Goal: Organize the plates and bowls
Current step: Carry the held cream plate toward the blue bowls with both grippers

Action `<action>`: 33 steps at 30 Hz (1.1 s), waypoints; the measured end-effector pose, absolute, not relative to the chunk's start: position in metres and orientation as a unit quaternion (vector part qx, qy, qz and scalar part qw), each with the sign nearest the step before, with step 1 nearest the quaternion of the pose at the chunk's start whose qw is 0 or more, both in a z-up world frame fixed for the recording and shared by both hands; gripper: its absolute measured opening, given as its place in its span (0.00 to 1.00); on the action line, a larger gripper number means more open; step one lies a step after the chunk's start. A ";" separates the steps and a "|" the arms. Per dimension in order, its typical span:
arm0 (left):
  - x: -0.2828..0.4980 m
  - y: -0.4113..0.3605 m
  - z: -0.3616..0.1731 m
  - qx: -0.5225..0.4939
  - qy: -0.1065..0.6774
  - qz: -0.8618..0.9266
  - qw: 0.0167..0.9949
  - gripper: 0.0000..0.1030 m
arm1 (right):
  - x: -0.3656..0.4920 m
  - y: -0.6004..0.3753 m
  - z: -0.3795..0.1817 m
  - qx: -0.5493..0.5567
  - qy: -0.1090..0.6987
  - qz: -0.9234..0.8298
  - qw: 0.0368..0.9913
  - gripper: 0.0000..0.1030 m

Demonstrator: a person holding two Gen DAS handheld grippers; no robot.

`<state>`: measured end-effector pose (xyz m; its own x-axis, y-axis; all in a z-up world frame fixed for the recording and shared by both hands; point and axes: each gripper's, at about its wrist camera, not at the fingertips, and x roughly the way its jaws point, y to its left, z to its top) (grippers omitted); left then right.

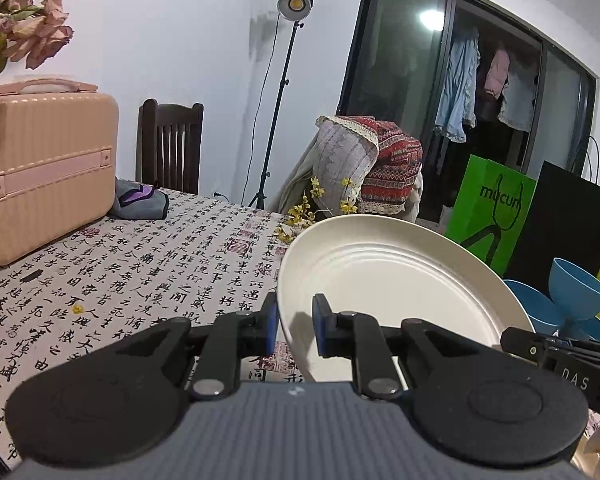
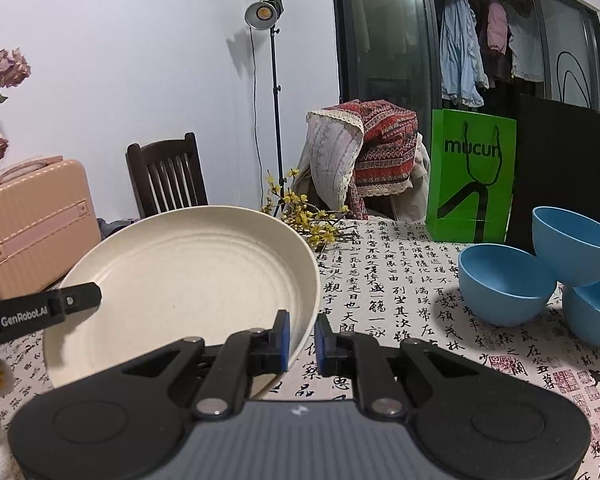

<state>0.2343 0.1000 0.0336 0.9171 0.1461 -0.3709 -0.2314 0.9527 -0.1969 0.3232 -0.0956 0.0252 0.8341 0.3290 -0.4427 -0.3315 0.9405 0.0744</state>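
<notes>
Held above a table (image 2: 400, 280) covered in a calligraphy-print cloth: one cream plate (image 2: 188, 288), tilted, pinched at opposite edges by two claws. On the plate's left rim, the left claw (image 1: 294, 326), its blue-padded fingers closed on the edge (rim visible between the pads in the left wrist view). On the right rim, the right claw (image 2: 302, 338), fingers likewise clamped on the plate's edge. Seen across the plate from the right wrist view, the tip of the left claw reaching over the far rim.

Well to the right on the cloth, three blue bowls (image 2: 504, 284), touching one another, one propped tilted on top of the other two. Behind them, a green paper bag (image 2: 472, 176) and a black bag (image 2: 564, 168) standing upright. At the table's left end, a pink case (image 1: 44, 176), with a grey cloth (image 1: 140, 200) just beside it. Sprigs of yellow blossom (image 2: 300, 208) lying on the far edge, beyond the plate. In the background, a dark wooden chair (image 2: 166, 172), a lamp on a stand (image 2: 266, 16), and clothes hanging behind glass doors.
</notes>
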 end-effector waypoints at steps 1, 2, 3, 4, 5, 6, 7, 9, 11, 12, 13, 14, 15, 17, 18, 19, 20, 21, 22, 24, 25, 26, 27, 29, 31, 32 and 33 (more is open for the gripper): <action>0.233 0.100 0.034 -0.120 0.178 0.096 0.972 0.17 | 0.321 -0.096 0.025 -0.003 0.229 0.173 0.958 0.12; 0.231 0.100 0.034 -0.121 0.177 0.096 0.972 0.17 | 0.320 -0.096 0.025 -0.003 0.228 0.173 0.958 0.12; 0.229 0.100 0.034 -0.122 0.176 0.096 0.972 0.17 | 0.318 -0.096 0.025 -0.003 0.227 0.173 0.958 0.12; 0.227 0.101 0.034 -0.126 0.172 0.095 0.972 0.17 | 0.318 -0.097 0.024 -0.002 0.227 0.174 0.958 0.12; 0.225 0.101 0.034 -0.130 0.169 0.094 0.973 0.17 | 0.318 -0.097 0.024 0.000 0.227 0.175 0.958 0.12; 0.223 0.102 0.034 -0.132 0.166 0.092 0.973 0.17 | 0.316 -0.097 0.024 0.001 0.226 0.176 0.958 0.12; 0.220 0.102 0.034 -0.135 0.163 0.090 0.973 0.17 | 0.315 -0.098 0.023 0.002 0.225 0.176 0.958 0.12; 0.215 0.101 0.035 -0.134 0.157 0.089 0.974 0.17 | 0.313 -0.100 0.023 0.005 0.222 0.177 0.959 0.12; 0.210 0.099 0.036 -0.132 0.150 0.088 0.976 0.17 | 0.309 -0.103 0.022 0.011 0.220 0.179 0.959 0.12; 0.208 0.098 0.036 -0.131 0.148 0.088 0.976 0.17 | 0.308 -0.104 0.022 0.013 0.219 0.179 0.959 0.12; 0.205 0.097 0.037 -0.130 0.146 0.089 0.977 0.17 | 0.306 -0.105 0.021 0.015 0.218 0.180 0.959 0.12; 0.204 0.096 0.037 -0.129 0.145 0.089 0.977 0.17 | 0.305 -0.106 0.021 0.017 0.218 0.181 0.959 0.12; 0.203 0.095 0.036 -0.130 0.144 0.089 0.977 0.17 | 0.304 -0.107 0.021 0.018 0.217 0.181 0.959 0.12; 0.199 0.094 0.035 -0.135 0.141 0.084 0.977 0.17 | 0.300 -0.109 0.020 0.017 0.212 0.181 0.960 0.12; 0.197 0.094 0.035 -0.137 0.140 0.081 0.977 0.17 | 0.298 -0.111 0.020 0.016 0.210 0.179 0.961 0.12; 0.194 0.094 0.034 -0.140 0.138 0.079 0.977 0.17 | 0.297 -0.112 0.019 0.016 0.208 0.178 0.962 0.12; 0.192 0.093 0.033 -0.141 0.137 0.077 0.977 0.17 | 0.295 -0.113 0.019 0.016 0.207 0.178 0.962 0.12; 0.190 0.093 0.033 -0.144 0.135 0.076 0.977 0.17 | 0.293 -0.115 0.018 0.017 0.205 0.178 0.962 0.12; 0.188 0.092 0.032 -0.145 0.133 0.075 0.977 0.17 | 0.291 -0.116 0.018 0.017 0.204 0.178 0.962 0.12; 0.184 0.090 0.031 -0.148 0.130 0.075 0.977 0.17 | 0.287 -0.117 0.016 0.016 0.201 0.177 0.963 0.12; 0.182 0.089 0.031 -0.149 0.128 0.074 0.978 0.17 | 0.285 -0.118 0.016 0.015 0.200 0.177 0.964 0.12; 0.180 0.088 0.030 -0.149 0.127 0.074 0.978 0.17 | 0.283 -0.119 0.015 0.015 0.199 0.176 0.964 0.12; 0.179 0.088 0.030 -0.149 0.125 0.074 0.978 0.17 | 0.281 -0.120 0.015 0.016 0.198 0.176 0.964 0.12; 0.175 0.087 0.028 -0.150 0.121 0.070 0.979 0.17 | 0.277 -0.122 0.014 0.017 0.196 0.176 0.964 0.12; 0.172 0.086 0.027 -0.152 0.119 0.069 0.979 0.17 | 0.274 -0.124 0.013 0.018 0.193 0.175 0.965 0.12; 0.171 0.086 0.026 -0.153 0.118 0.069 0.979 0.17 | 0.272 -0.124 0.012 0.019 0.192 0.175 0.965 0.12; 0.170 0.085 0.025 -0.153 0.118 0.069 0.979 0.17 | 0.271 -0.125 0.012 0.020 0.192 0.175 0.966 0.12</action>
